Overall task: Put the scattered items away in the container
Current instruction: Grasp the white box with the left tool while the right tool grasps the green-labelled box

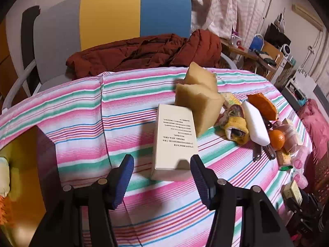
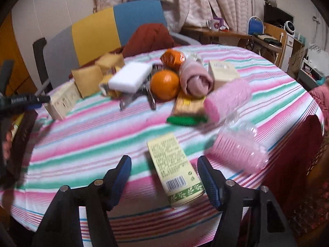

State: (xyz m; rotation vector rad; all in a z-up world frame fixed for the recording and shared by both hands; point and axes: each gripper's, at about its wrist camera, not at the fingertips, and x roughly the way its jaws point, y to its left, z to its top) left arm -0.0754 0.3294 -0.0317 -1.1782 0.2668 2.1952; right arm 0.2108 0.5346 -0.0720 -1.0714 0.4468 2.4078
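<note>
- Left wrist view: the left claw (image 1: 162, 165) is spread, and the near end of the cream box (image 1: 174, 142) is seen between its pads without being pressed. For a sound pick, the box is best straddled across its narrow width and the pads closed squarely on its long sides, since it leans against two tan sponges (image 1: 200, 100) and could be tipped by a lopsided touch.
- The striped surface (image 1: 82, 111) is draped in pink, green and white cloth. An orange (image 1: 276, 139), a white block (image 1: 256, 124) and other clutter are heaped to the right. A chair (image 1: 115, 14) with a rust-red garment (image 1: 144, 53) is placed behind; the container cannot be identified for certain.
- Right wrist view: the right claw (image 2: 164, 177) is spread around a yellow-green box (image 2: 174, 168) lying flat near the surface edge, untouched as far as can be told. It should be centred before closing, so the box is not pushed off the edge.
- A pink ribbed cup (image 2: 236, 152) lies just beside it; curtains and a cluttered desk are seen beyond.
</note>
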